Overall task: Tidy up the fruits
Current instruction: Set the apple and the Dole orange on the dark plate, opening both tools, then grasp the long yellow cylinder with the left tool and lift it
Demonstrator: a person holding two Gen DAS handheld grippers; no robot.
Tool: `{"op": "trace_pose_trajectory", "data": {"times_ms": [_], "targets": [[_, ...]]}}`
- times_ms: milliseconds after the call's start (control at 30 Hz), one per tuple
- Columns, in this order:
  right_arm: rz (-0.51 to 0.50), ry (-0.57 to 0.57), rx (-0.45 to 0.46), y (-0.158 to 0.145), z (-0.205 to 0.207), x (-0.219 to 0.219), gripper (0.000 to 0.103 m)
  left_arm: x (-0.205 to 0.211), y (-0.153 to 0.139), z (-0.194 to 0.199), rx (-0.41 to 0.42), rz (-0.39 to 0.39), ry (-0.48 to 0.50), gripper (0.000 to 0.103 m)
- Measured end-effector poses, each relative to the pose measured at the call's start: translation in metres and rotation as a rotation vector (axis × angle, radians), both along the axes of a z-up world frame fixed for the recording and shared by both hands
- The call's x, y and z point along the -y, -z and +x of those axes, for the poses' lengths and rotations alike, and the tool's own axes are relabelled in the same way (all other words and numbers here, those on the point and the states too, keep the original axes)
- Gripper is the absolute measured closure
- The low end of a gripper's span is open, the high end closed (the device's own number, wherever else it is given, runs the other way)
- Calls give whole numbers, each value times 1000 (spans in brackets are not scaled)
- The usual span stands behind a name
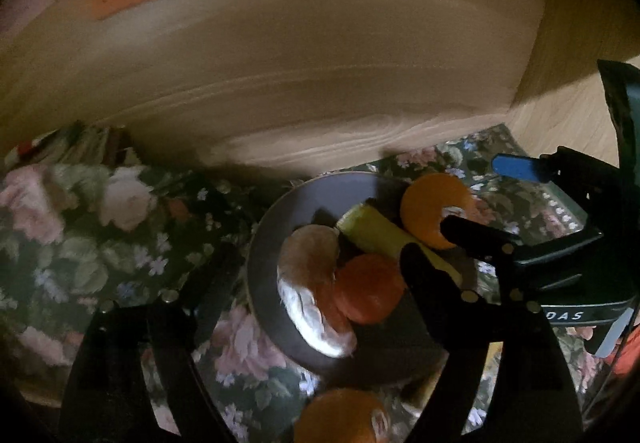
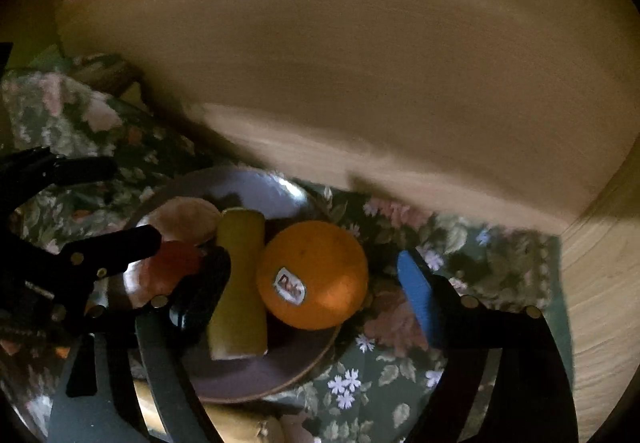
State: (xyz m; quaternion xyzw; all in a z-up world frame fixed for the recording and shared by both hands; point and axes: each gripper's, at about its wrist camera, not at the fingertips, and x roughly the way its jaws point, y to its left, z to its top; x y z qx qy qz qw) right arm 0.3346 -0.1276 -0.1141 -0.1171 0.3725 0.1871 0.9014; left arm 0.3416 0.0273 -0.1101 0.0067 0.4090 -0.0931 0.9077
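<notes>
Right wrist view puts your right hand-held gripper point(image 2: 316, 291) spread wide around the orange point(image 2: 312, 275), which carries a small sticker and sits on the near edge of the plate point(image 2: 256, 379). Its blue finger point(image 2: 418, 299) stands just to one side of the orange and the black finger lies against the yellow fruit piece point(image 2: 240, 291) on the other side; you cannot tell whether either one actually presses the orange. Behind the yellow piece on the plate sit a red fruit point(image 2: 176, 259) and a pale round fruit point(image 2: 188, 221).

Left wrist view shows your left hand-held gripper point(image 1: 316, 267) open wide over that same plate point(image 1: 264, 243), with nothing between its fingers but the plate's contents. A second orange point(image 1: 344, 419) lies off the plate at the bottom edge, on the floral cloth point(image 1: 100, 243) that covers the worktop. A wooden panel point(image 1: 320, 83) rises behind.
</notes>
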Motion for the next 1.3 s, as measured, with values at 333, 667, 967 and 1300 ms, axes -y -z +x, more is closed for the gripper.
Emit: {"op": "trace_pose_trajectory", "data": {"times_ms": [333,667,967,1300], "targets": [[65,-11,56,-16,-66,9,19,-16,-10,-73,46,-31,-17,20],[70,47,37,10,-111,35,19,1,0,-118,40,-66,22,20],[113,110,2,35,-143,73,19,55,16,-121,14,-60,138,43],[132,32,-89,51,-125,71,37,77,53,-93,-77,28,163,48]]}}
